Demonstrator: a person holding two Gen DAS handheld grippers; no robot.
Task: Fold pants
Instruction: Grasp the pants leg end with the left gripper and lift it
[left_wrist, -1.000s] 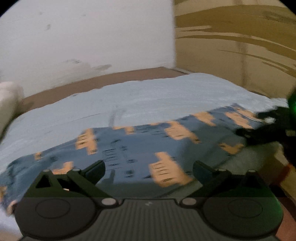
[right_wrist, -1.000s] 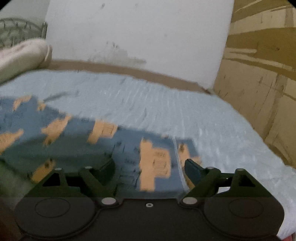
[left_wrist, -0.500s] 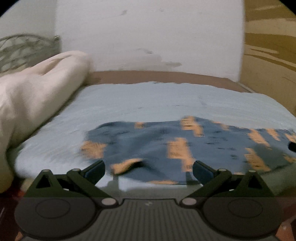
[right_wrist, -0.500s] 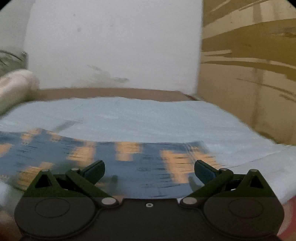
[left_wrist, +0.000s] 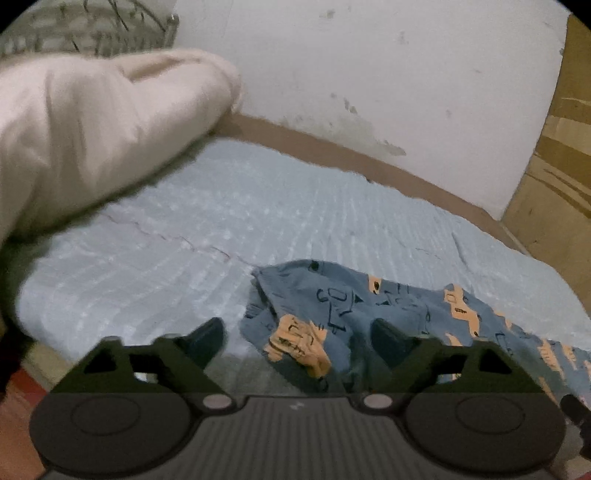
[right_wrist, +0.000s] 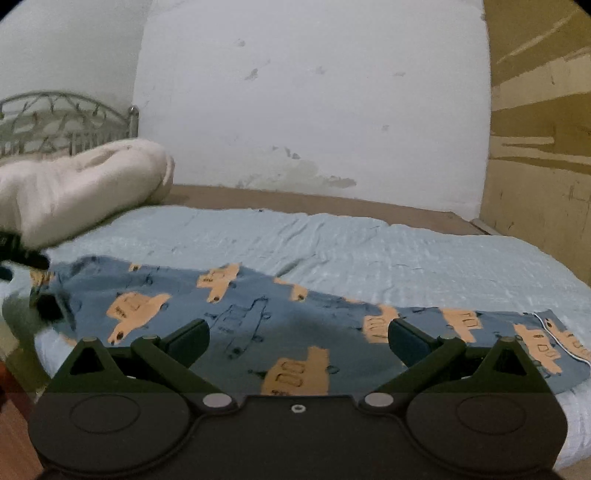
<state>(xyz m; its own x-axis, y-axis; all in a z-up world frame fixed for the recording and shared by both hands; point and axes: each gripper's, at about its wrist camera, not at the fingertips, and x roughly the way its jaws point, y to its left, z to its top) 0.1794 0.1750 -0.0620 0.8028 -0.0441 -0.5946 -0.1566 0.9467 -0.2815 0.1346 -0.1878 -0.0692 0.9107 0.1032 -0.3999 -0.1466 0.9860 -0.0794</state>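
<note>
2 hand-held grippers (left_wrist: 297, 341) flank pants (right_wrist: 236, 325).

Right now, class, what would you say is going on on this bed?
A person holding a gripper in each hand is working on blue patterned pants that lie along the near edge of a bed with a light blue sheet. The left gripper is at the bunched end of the pants, its jaws just closing but not yet pressing the cloth. The right gripper hovers open over the pants. A cream pillow lies behind.

One pants (right_wrist: 251, 325), one quilt (right_wrist: 74, 192), two claws (right_wrist: 299, 341)
</note>
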